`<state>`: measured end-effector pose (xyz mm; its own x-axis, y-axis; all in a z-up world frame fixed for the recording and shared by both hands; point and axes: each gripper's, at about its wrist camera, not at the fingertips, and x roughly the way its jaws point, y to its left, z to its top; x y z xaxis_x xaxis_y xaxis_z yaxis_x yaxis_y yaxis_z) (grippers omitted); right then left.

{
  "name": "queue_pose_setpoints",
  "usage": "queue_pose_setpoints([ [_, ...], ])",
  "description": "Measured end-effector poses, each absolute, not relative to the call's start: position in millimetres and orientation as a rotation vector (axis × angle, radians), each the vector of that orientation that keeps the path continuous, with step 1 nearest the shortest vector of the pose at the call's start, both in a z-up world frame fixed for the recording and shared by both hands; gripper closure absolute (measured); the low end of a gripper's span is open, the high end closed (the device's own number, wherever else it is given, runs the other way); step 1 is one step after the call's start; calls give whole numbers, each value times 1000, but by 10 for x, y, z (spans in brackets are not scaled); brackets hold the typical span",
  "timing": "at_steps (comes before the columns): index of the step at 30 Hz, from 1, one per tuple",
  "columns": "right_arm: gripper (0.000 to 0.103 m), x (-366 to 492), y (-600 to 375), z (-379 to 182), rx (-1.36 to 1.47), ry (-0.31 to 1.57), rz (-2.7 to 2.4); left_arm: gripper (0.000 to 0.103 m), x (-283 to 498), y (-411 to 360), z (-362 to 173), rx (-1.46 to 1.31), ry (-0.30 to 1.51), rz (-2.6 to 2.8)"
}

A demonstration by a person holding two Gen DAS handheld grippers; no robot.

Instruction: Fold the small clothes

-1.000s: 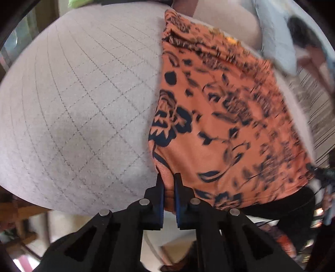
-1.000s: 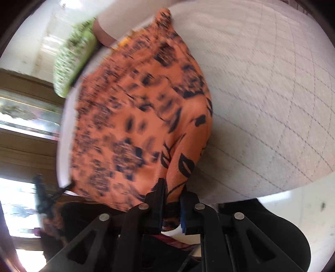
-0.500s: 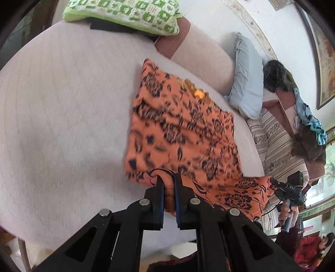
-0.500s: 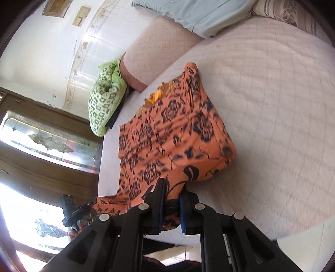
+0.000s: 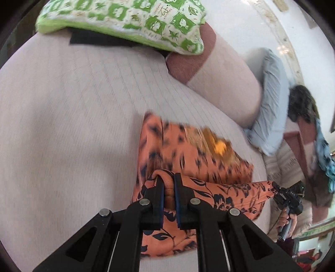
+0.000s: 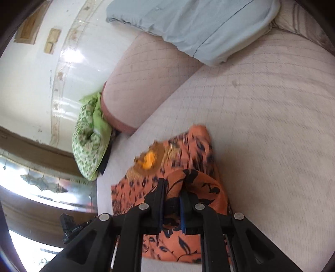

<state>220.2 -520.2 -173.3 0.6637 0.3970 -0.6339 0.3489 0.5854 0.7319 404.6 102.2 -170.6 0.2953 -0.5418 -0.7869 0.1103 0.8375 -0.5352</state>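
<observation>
While tongs (image 5: 168, 184) clamp orange garment (image 5: 194, 154), green pillow (image 5: 129, 18), bolster (image 5: 222, 83) beyond.

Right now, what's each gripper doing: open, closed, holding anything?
Left gripper: closed on a bunched edge of the orange floral garment.
Right gripper: closed on the same garment's edge.

A pale quilted mattress (image 5: 62, 125) spreads ahead of the tongs; beyond them a pinkish cylindrical bolster (image 6: 146, 83), a green-patterned cotton pillow (image 5: 125, 18) and a light blue pillow (image 6: 199, 27) lie against a glossy white wall (image 6: 31, 83).

No legible text — only blur.
</observation>
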Motion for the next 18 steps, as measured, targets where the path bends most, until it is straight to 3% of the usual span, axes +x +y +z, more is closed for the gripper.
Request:
queue_pose_setpoints([
  [10, 86, 3178, -5645, -2628, 1265, 807, 10, 94, 4923, 994, -2391, -532, 1241, -280],
  [14, 82, 3002, -5858, -2797, 1367, 665, -71, 92, 4819, 1169, -2337, -694, 1078, -285],
  [15, 78, 2866, -5939, -2794, 1402, 602, -100, 84, 4763, 1260, -2243, -736, 993, -267],
  [16, 69, 2697, -6017, -2746, 1429, 527, -129, 68, 4686, 1327, -2139, -766, 928, -257],
  [18, 45, 2474, -6049, -2537, 1376, 475, -164, 45, 4458, 1341, -1869, -748, 839, -255],
])
